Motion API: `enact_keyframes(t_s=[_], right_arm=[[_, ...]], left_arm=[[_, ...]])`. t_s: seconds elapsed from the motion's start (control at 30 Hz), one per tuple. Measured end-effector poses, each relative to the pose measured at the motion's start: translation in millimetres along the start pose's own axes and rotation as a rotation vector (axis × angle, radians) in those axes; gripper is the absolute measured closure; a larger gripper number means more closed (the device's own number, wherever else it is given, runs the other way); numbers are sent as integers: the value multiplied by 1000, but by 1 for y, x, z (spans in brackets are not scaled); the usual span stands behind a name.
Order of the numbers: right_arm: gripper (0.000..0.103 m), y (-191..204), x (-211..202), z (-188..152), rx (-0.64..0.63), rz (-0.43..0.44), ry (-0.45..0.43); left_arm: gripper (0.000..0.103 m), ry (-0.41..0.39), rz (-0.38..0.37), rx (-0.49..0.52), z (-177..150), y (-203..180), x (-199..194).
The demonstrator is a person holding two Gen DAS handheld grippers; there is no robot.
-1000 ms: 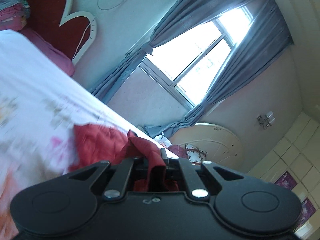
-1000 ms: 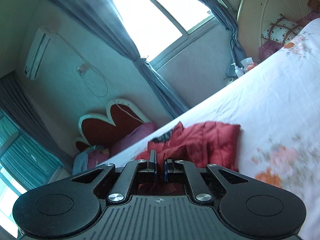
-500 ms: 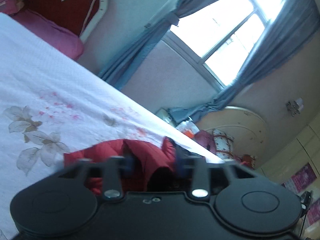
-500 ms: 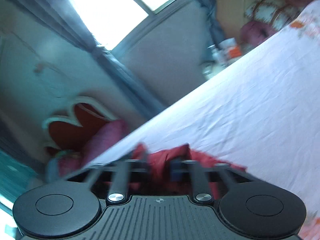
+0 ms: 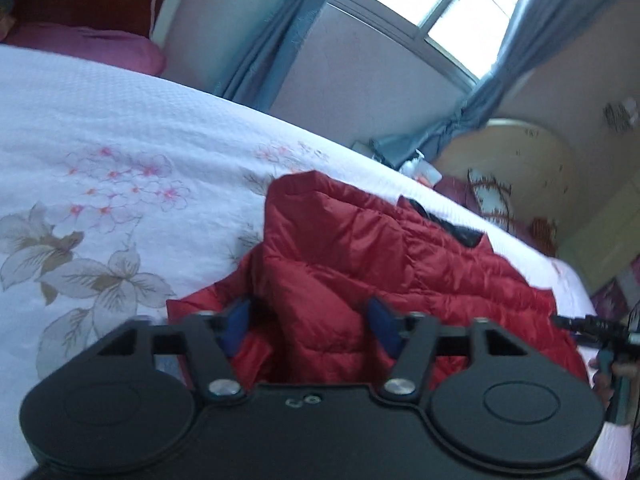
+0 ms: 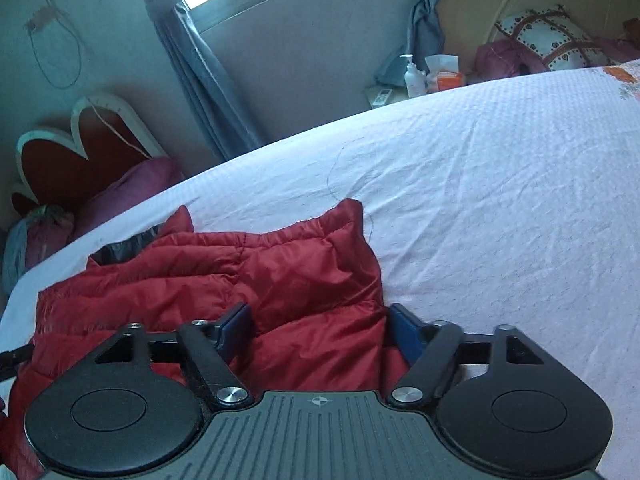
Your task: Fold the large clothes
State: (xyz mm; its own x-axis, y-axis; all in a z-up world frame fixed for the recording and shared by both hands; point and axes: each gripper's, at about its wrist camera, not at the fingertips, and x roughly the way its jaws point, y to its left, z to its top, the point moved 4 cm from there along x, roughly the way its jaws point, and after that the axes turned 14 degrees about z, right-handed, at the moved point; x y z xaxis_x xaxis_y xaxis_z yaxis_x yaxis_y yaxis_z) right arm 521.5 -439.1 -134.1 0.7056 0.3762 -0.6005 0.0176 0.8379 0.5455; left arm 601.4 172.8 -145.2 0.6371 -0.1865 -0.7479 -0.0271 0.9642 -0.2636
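We have both the left gripper [image 5: 308, 322] and right gripper [image 6: 320, 326] closing, jaws apart and seemingly unpinched, astride the red jacket [image 5: 380, 256], so next we clamp its near edge

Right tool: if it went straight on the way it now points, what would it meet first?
Most likely the red puffer jacket. The right tool points down at it, jaws apart after just closing partway, with a fold of the jacket between the pads. Whether they already press it is unclear. Beyond lies the white bedspread.
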Motion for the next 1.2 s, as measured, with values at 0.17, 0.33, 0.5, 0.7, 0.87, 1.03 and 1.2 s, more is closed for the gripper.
enact_keyframes(t_s=[0.17,0.33,0.5,0.7,0.87,1.03,1.2], right_arm=[[97,23,-11,6,-124,-13,-62],[97,49,-21,20,-261,-38,-174],[97,26,16,23,-168,-112,-88],[97,-11,39,1,-87,-143,-24],[96,-6,39,3,-111,-163,-7],[30,33,-9,3,-235,-217,-130],[55,106,-36,-45,-334,-45,-71]], left_arm=[[98,-116,1,64,9,-12,-25],[98,-266,-6,89,32,-27,-48],[98,-139,108,134,36,-35,7],[97,-94,130,134,19,-27,34],[90,-102,141,150,20,-30,28],[29,-264,223,210,15,-41,-30],[41,-299,117,306,-30,-95,-85]])
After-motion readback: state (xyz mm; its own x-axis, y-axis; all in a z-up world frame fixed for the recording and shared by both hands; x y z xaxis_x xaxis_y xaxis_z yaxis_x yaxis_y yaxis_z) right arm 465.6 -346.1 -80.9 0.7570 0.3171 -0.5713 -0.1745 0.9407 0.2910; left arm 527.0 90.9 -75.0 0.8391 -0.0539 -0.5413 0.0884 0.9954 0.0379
